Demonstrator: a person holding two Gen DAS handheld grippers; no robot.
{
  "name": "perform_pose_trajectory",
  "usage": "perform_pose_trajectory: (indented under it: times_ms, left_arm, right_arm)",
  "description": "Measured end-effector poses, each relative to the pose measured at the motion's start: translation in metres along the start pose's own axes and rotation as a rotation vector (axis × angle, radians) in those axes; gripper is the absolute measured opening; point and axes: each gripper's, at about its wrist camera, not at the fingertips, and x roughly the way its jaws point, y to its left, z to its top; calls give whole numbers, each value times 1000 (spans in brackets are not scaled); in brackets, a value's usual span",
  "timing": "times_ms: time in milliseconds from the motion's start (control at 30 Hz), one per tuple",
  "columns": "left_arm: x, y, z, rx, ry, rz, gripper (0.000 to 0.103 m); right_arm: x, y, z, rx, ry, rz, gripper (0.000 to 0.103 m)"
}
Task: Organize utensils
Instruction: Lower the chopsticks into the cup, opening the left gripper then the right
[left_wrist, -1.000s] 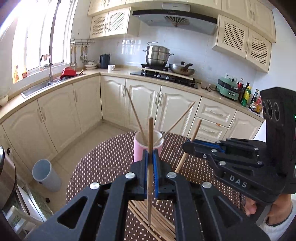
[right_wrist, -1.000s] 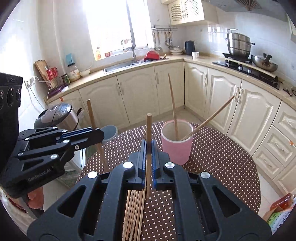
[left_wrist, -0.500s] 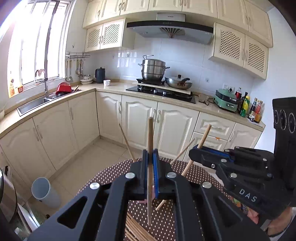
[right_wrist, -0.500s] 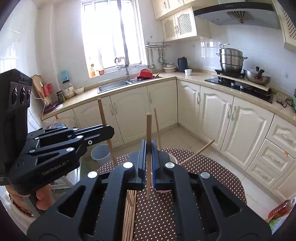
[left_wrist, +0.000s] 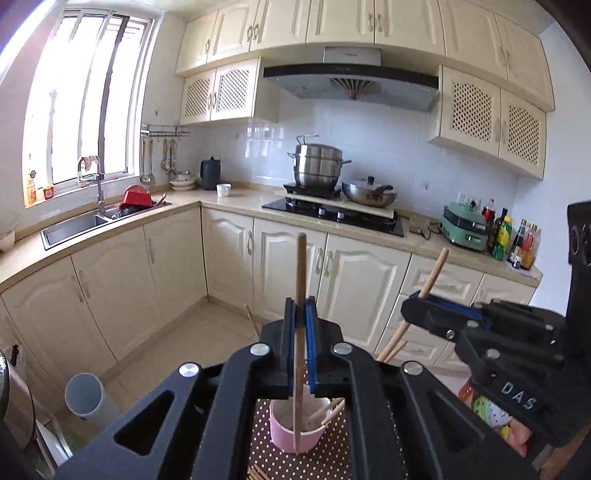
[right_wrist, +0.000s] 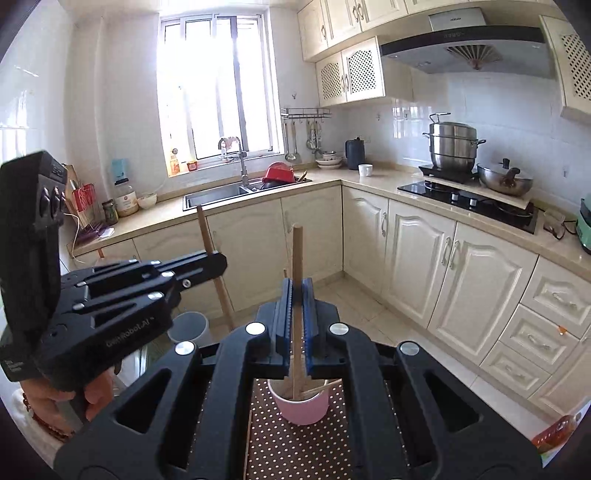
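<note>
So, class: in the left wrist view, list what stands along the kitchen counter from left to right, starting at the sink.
Sink → red bowl → dark kettle → white cup → steel steamer pot → wok → green appliance → bottles.

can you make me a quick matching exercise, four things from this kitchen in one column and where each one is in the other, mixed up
1 pink cup
2 steel stacked steamer pot
3 red bowl
4 wooden chopstick

a by the sink
b clamped in the left gripper
c on the stove
d on the dotted brown tablecloth

Pairs: 1-d, 2-c, 3-a, 4-b
</note>
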Motion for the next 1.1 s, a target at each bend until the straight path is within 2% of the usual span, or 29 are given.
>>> perform_pose_trajectory:
  times_ms: [200,300,633,767,1100]
  left_arm:
    - [-4,4,10,-30,-93,22,6]
    - [-1,3,7,-35,-108,22,6]
    - [30,9,-18,-24,-20,5,6]
    - [40,10,-29,-8,17,31,6]
    - [45,15,-37,-4,68,6,8]
  right_arm:
    - [11,-5,-1,4,8,-2,5]
    - [15,-6,-5,10,14,-7,5]
    - [26,-7,-16,11,49,-3,5]
    - [29,-9,-22,23,66,3,5]
    - [33,-13,-34,47,91,2,5]
